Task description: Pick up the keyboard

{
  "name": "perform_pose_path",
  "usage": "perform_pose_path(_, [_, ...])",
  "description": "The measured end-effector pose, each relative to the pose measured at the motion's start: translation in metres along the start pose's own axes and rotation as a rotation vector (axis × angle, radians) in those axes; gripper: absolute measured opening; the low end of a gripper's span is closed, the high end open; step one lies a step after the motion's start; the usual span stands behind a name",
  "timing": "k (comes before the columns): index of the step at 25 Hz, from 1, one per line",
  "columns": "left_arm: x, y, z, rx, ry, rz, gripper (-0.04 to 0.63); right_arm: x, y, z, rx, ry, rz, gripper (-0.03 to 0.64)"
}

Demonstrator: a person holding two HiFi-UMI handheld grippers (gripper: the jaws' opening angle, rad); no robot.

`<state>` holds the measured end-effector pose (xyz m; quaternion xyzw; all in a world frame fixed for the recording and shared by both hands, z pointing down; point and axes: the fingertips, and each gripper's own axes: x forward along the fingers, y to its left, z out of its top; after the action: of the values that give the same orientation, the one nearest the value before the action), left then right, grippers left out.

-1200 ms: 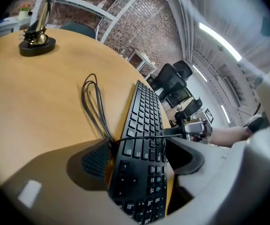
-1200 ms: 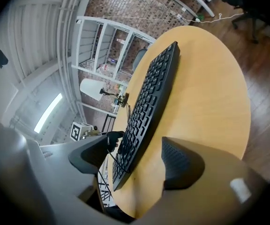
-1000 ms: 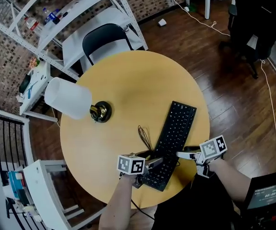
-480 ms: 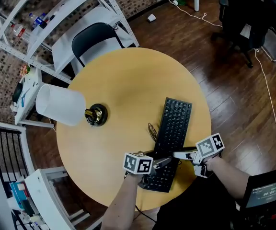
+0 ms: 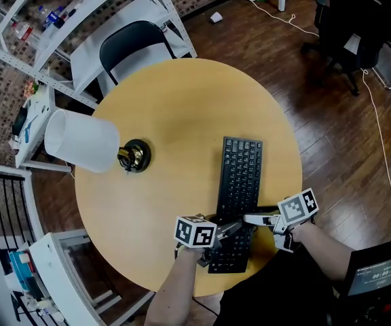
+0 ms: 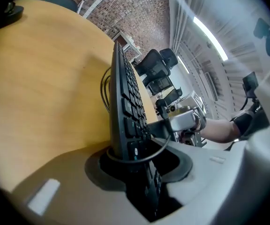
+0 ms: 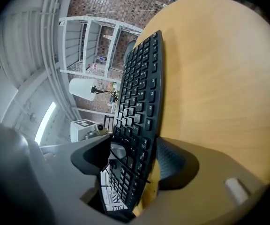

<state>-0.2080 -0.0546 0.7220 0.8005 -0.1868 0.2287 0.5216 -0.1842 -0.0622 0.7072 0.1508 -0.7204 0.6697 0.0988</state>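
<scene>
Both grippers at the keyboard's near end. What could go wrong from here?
1. The cable loops across the keyboard between the fingers of the left gripper, which have just been closing: it may get pinched or spoil the grip.
2. The right gripper has closed only a little, with a gap beside the keyboard; lifting now could tilt it.
3. Both are at one end; the far end may sag or twist free.

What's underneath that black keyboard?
Beneath the keyboard is the round yellow table. A black cable loops out beside it; anything directly under the keys is covered.
</scene>
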Motion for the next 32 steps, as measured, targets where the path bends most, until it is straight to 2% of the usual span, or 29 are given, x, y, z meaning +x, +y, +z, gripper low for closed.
perform_pose_path(3, [0.001, -0.007, 0.001, -0.002, -0.009, -0.021, 0.121, 0.000, 0.000, 0.001, 0.008, -0.003, 0.014, 0.311])
perform_pose_path(14, [0.001, -0.017, -0.003, -0.043, -0.041, -0.068, 0.104, -0.006, 0.004, -0.005, -0.027, 0.038, 0.057, 0.330])
perform_pose_path(20, [-0.021, -0.042, 0.017, -0.017, -0.127, -0.109, 0.098, -0.017, 0.040, 0.005, -0.124, 0.030, 0.080, 0.330])
perform_pose_path(32, [-0.092, -0.122, 0.066, 0.156, -0.352, -0.047, 0.098, -0.051, 0.159, 0.023, -0.371, 0.011, 0.193, 0.350])
